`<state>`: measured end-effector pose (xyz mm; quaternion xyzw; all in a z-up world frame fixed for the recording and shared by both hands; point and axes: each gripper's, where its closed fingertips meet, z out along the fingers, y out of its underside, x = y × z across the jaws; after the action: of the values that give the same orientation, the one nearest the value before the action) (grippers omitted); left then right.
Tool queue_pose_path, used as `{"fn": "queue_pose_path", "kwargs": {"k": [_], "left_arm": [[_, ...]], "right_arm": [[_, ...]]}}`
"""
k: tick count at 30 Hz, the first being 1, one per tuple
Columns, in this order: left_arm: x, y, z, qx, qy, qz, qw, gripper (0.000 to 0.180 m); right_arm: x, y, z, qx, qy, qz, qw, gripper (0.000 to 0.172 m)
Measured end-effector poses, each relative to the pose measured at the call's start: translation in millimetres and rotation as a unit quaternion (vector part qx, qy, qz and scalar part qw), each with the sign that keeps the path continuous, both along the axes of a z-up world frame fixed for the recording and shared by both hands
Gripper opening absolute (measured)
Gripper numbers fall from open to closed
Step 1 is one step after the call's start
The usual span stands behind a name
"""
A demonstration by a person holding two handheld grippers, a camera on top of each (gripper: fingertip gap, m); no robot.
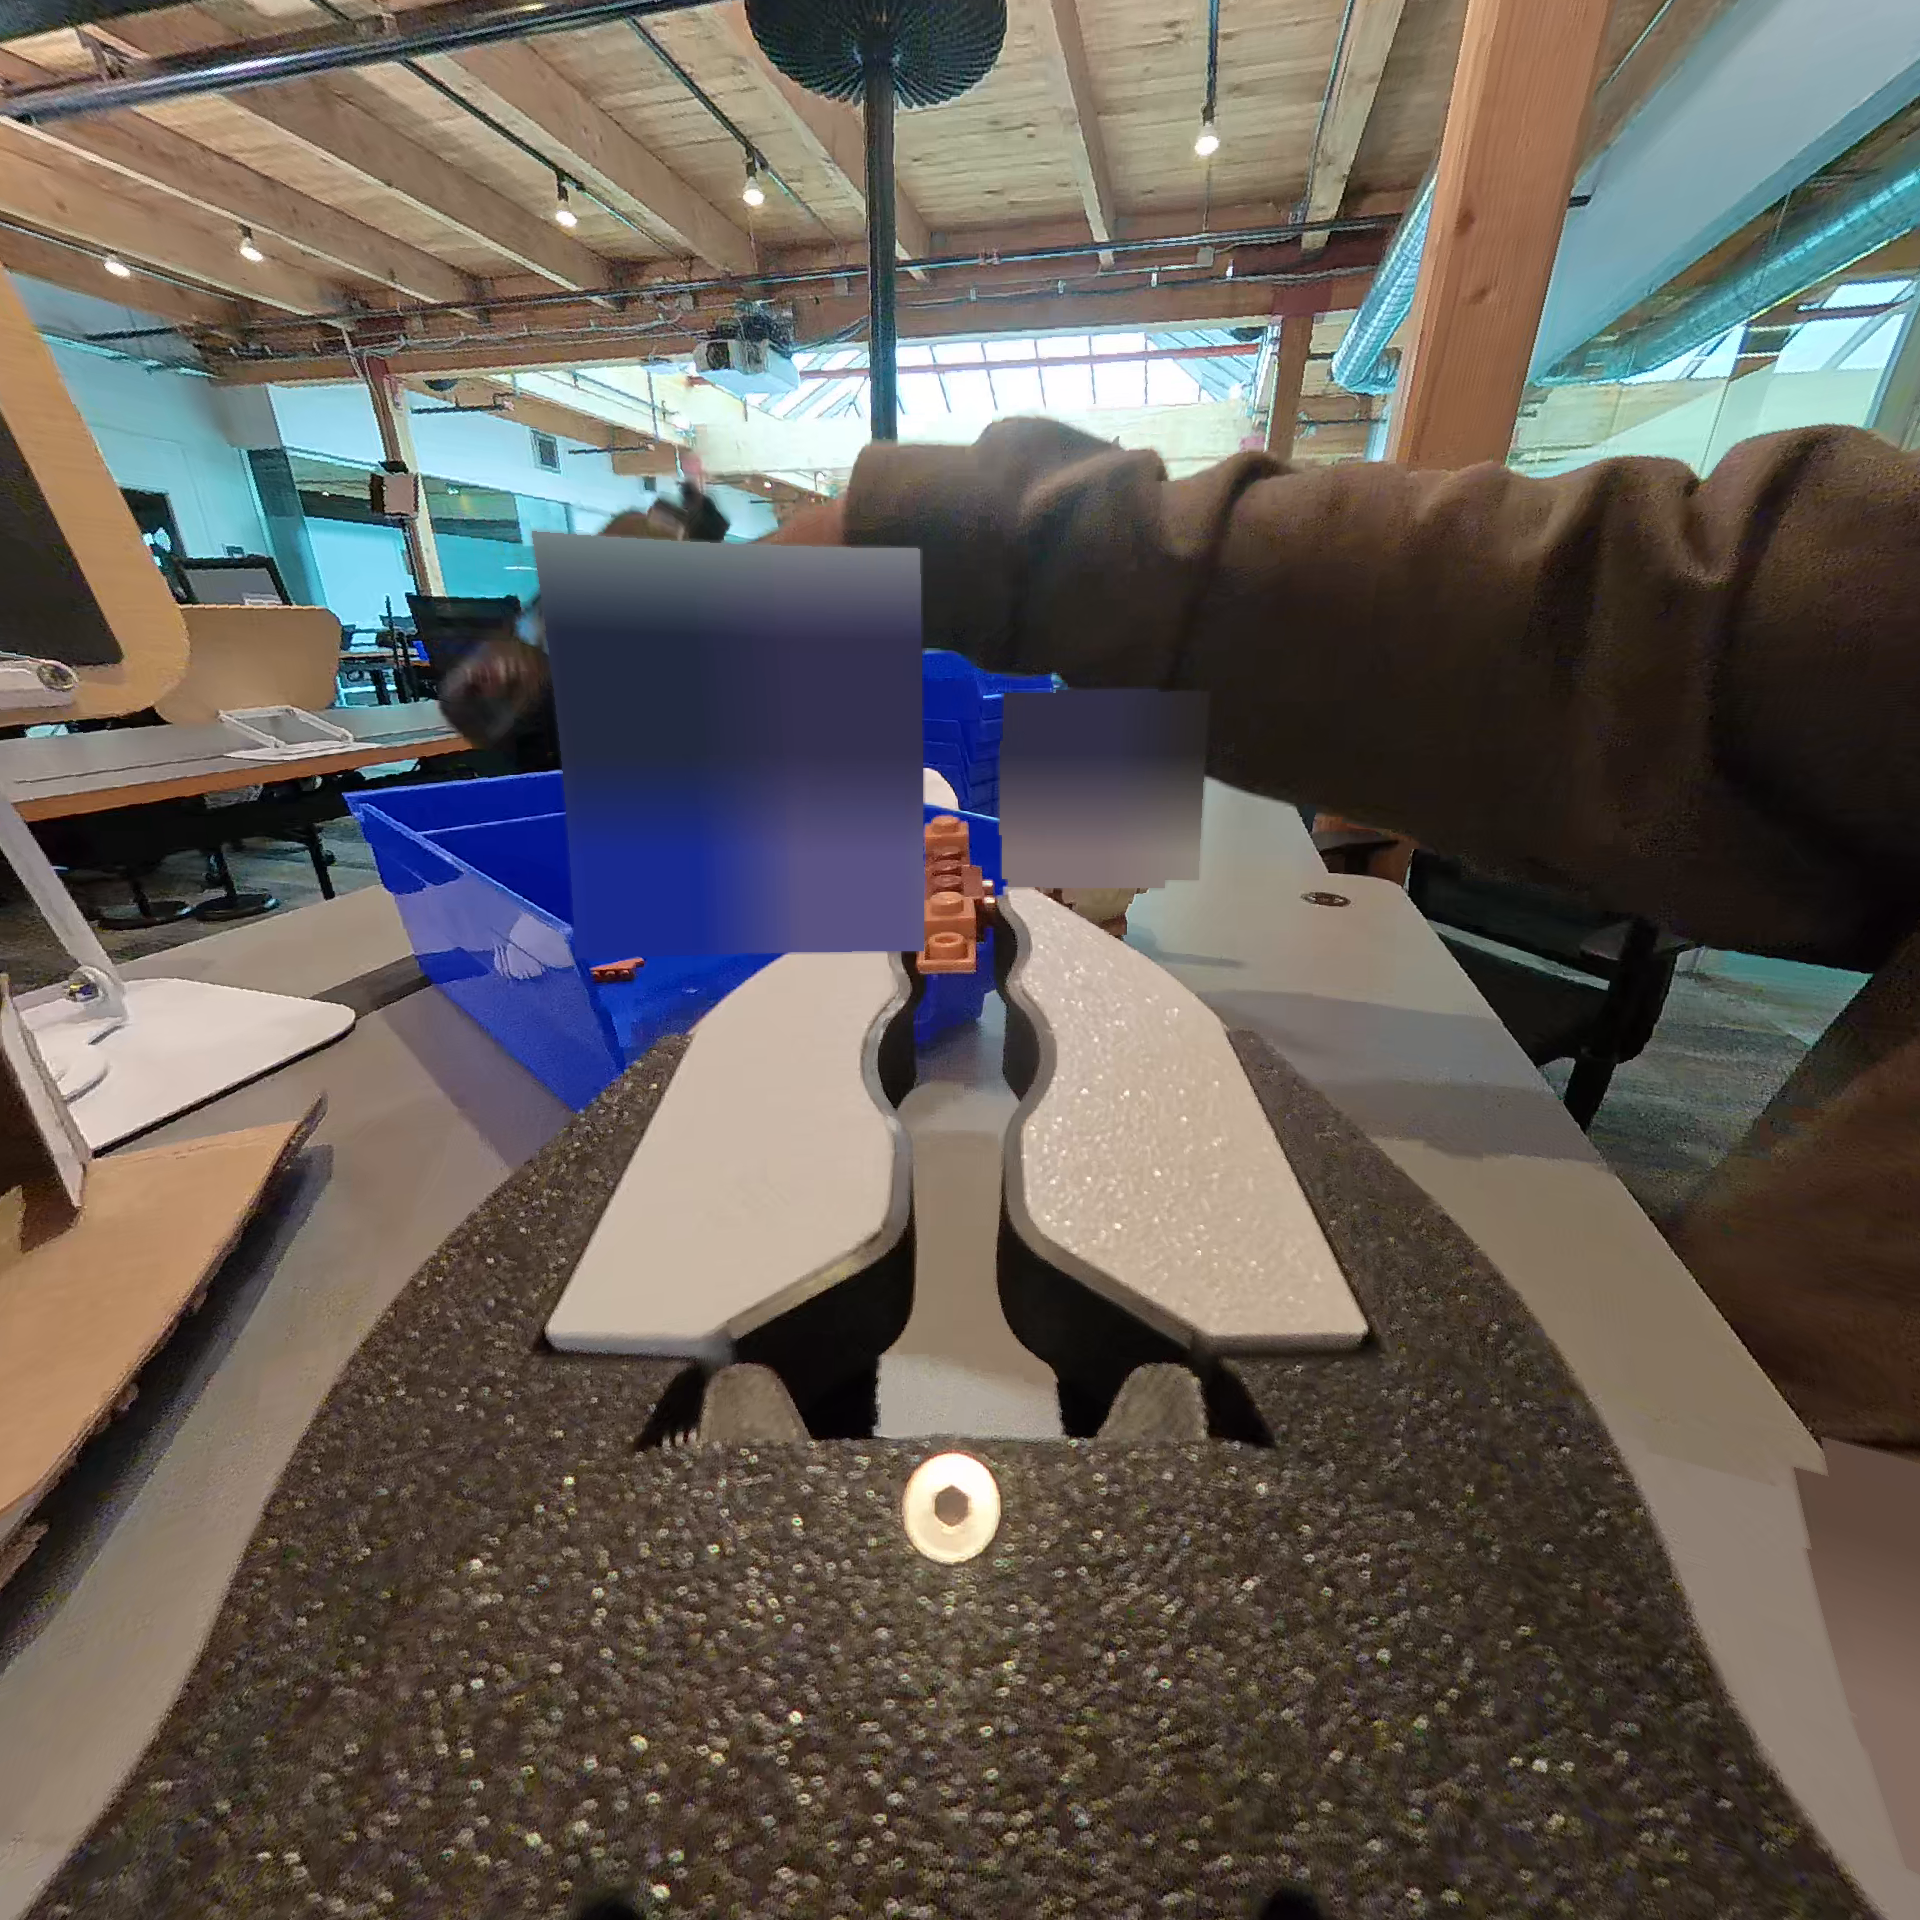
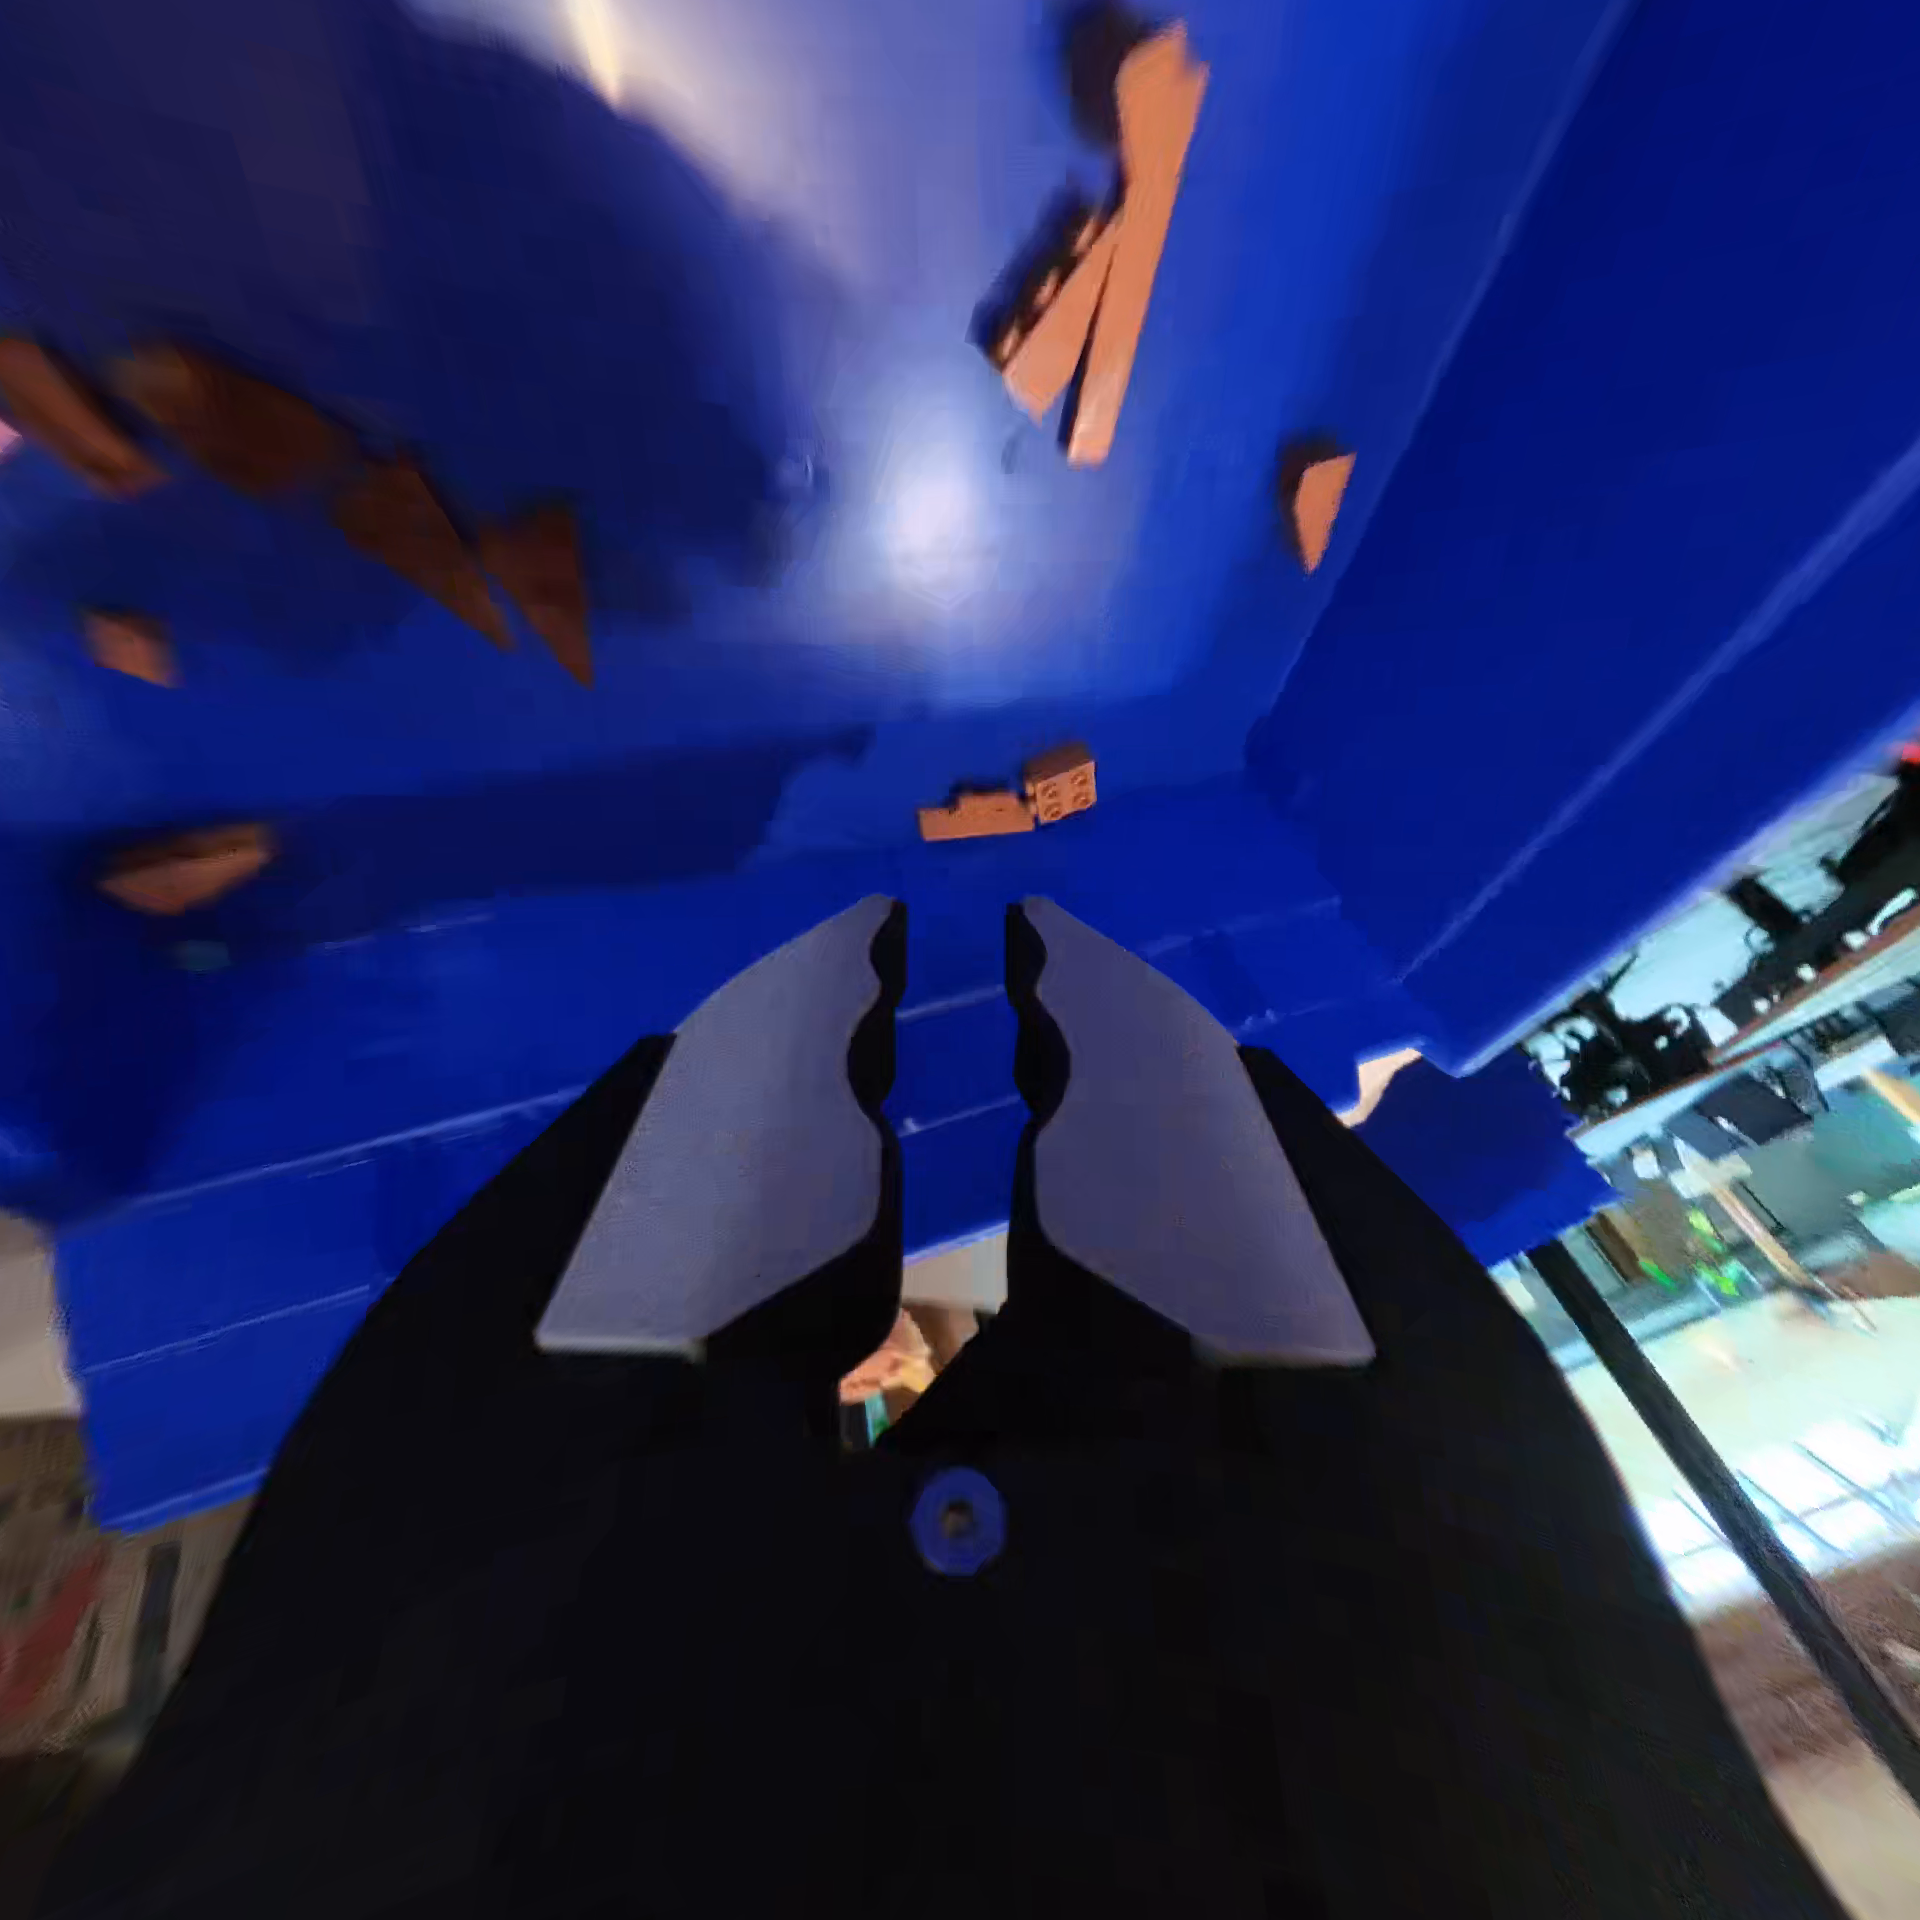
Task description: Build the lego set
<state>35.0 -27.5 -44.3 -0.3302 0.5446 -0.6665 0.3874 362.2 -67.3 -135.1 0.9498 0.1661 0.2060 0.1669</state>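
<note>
A: Item one, left gripper [image 1: 954, 940]?
B: Fingers nearly closed, clamped on a brown brick assembly [image 1: 948, 902], held upright above the grey table [image 1: 1299, 997] beside the blue bin [image 1: 488, 914] (studs kept facing the camera).
A: Item two, right gripper [image 2: 954, 914]?
B: Slightly parted, holding nothing, aimed into the bin at a small brown brick [image 2: 1062, 784] and flat piece [image 2: 977, 816] lying loose, apart from its tips

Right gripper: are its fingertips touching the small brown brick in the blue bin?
Apart. The right wrist view shows the right gripper open and empty, with bare blue bin floor between its fingertips and the brick.
</note>
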Motion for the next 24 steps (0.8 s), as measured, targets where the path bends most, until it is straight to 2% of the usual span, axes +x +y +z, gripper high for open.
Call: {"fn": "queue_pose_path", "kwargs": {"k": [5, 16, 24], "left_arm": [[-3.4, -4.4, 3.5, -0.01, -0.002, -0.019, 1.0, 0.011], [-5.0, -10.9, 4.7, -0.016, -0.003, -0.032, 0.999, 0.011], [-5.0, -15.2, 2.9, -0.013, -0.001, -0.037, 0.999, 0.011]], "right_arm": [[6.9, -10.3, -34.7, -0.057, 0.059, -0.038, 0.996, 0.018], [27.7, -18.3, -50.5, -0.108, 0.056, -0.088, 0.989, 0.02], [30.8, -18.2, -52.5, -0.113, 0.044, -0.085, 0.989, 0.02]]}}
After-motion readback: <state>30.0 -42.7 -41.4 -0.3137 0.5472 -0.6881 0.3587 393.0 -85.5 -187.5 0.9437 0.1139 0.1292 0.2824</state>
